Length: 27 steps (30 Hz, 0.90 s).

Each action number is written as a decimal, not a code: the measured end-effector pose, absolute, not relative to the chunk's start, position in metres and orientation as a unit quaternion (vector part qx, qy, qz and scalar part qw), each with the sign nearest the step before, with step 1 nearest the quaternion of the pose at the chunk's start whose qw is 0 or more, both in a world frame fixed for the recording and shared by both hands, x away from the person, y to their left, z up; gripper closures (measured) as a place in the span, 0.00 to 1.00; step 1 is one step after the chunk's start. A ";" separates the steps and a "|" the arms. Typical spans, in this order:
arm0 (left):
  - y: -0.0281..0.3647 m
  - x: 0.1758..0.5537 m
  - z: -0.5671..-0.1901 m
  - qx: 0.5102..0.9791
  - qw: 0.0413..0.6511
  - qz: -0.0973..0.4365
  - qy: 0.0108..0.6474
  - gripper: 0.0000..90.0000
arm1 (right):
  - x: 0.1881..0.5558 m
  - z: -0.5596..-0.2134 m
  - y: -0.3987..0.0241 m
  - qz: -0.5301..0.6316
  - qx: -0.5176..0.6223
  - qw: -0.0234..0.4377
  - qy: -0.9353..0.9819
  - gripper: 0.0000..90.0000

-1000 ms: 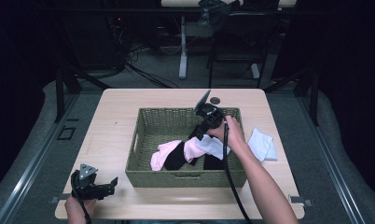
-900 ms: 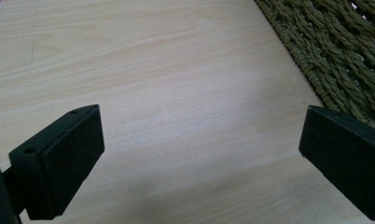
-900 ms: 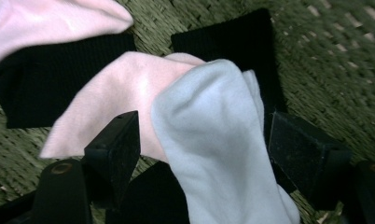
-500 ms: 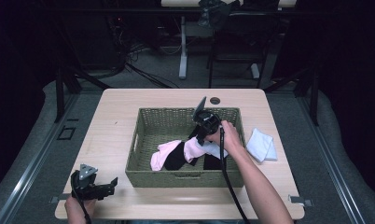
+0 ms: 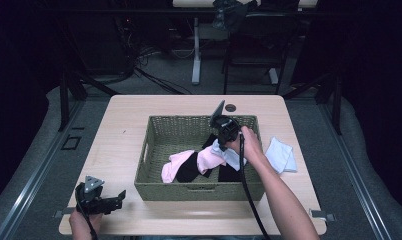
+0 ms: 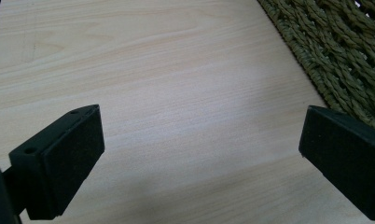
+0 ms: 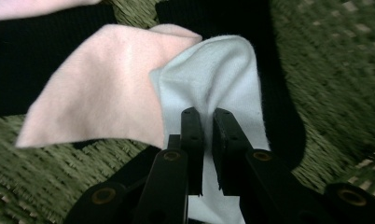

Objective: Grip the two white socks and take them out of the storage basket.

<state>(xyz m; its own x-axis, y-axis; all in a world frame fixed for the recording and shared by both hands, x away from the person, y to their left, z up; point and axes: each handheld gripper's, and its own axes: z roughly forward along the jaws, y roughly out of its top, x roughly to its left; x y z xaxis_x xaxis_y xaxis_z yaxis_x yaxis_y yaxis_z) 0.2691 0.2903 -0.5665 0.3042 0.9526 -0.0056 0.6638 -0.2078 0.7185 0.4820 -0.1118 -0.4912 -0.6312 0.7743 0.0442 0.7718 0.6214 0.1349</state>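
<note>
We judge the step in hand as lifting a white sock out of the basket, probably to join the folded white cloth on the bench.

Bench (image 5: 129,127): pale wood-grain laminate, smooth and flat, rounded corners. It carries everything noted below.

Basket (image 5: 154,150): olive woven wicker, rectangular, coarse twisted strands, with a handle slot in its end wall. The right claw (image 7: 204,114) is down inside it; the left claw (image 5: 120,196) sits well outside it, near the corner of the bench closest to the person.

Sock pile: soft knits lying loose on the basket floor. A black ribbed sock (image 7: 59,56) runs beneath and beyond the right claw. A pink fleecy sock (image 7: 101,84) lies just to that claw's left in the right gripper view, overlapping the white one.

White sock (image 7: 223,74): pale, fuzzy, rounded toe end, pinched into a ridge. The right claw is closed narrowly on this fold, with fabric between the pads.

White folded cloth (image 5: 281,155): flat, outside the basket, to the right of the right claw.

Left claw: jaws wide apart, holding nothing, bare bench between its foam-faced pads (image 6: 73,158).

Next move, in our judgement: raise the right claw straight up and check that the pink sock does not cling and ride along.
</note>
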 end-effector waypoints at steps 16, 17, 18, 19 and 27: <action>0.284 0.274 -0.566 0.748 0.319 0.226 0.536 0.00 | 0.469 -0.443 -0.123 0.090 0.416 0.039 0.904 0.92; 0.284 0.274 -0.566 0.748 0.319 0.226 0.536 0.00 | 0.469 -0.443 -0.123 0.090 0.416 0.039 0.904 0.92; 0.284 0.274 -0.566 0.748 0.320 0.226 0.536 0.00 | 0.473 -0.459 -0.119 0.070 0.413 0.036 0.907 0.92; 0.284 0.274 -0.566 0.749 0.318 0.226 0.536 0.00 | 0.474 -0.466 -0.118 0.069 0.416 0.034 0.906 0.92; 0.286 0.274 -0.567 0.745 0.320 0.226 0.539 0.00 | 0.483 -0.494 -0.118 0.057 0.426 0.016 0.903 0.93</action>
